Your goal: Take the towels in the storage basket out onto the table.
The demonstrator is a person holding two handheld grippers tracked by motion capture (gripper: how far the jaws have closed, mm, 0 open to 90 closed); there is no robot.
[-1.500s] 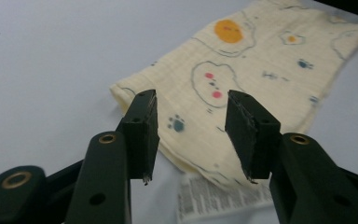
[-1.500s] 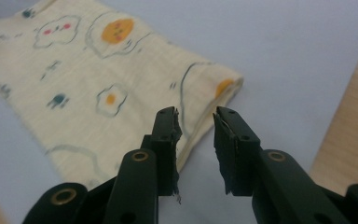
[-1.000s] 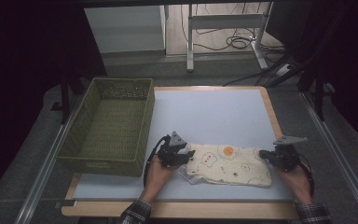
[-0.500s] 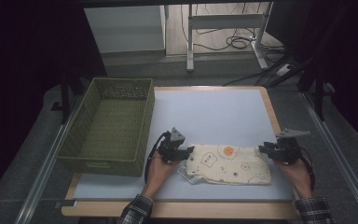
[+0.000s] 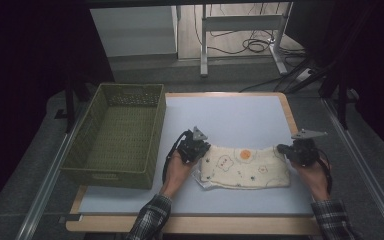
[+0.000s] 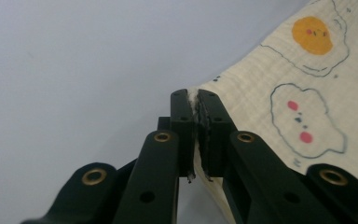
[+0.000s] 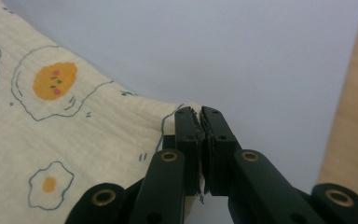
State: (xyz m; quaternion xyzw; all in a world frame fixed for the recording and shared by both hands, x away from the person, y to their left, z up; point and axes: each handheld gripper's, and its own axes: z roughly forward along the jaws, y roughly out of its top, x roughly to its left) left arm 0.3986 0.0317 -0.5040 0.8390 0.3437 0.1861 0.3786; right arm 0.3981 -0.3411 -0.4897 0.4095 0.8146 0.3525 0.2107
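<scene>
A cream cloth (image 5: 245,167) printed with fried eggs and small faces lies on the pale blue table (image 5: 230,115) near its front edge. My left gripper (image 5: 201,149) is at the cloth's far left corner. In the left gripper view its jaws have just been closing and now pinch the cloth (image 6: 303,93) at that corner (image 6: 196,100). My right gripper (image 5: 284,150) is at the far right corner. Its jaws have also just closed and hold the cloth (image 7: 74,126) by its edge (image 7: 198,114). The far edge stretches between the two grippers.
A green woven basket (image 5: 115,135), nothing in it, stands at the table's left side, close to my left hand. The wooden table edge (image 7: 345,116) runs just right of my right gripper. Beyond the cloth, the blue surface is bare.
Both grippers have shifted a little away from the person and up. The cloth's far edge now runs taut between them, where before it lay slack and rumpled.
</scene>
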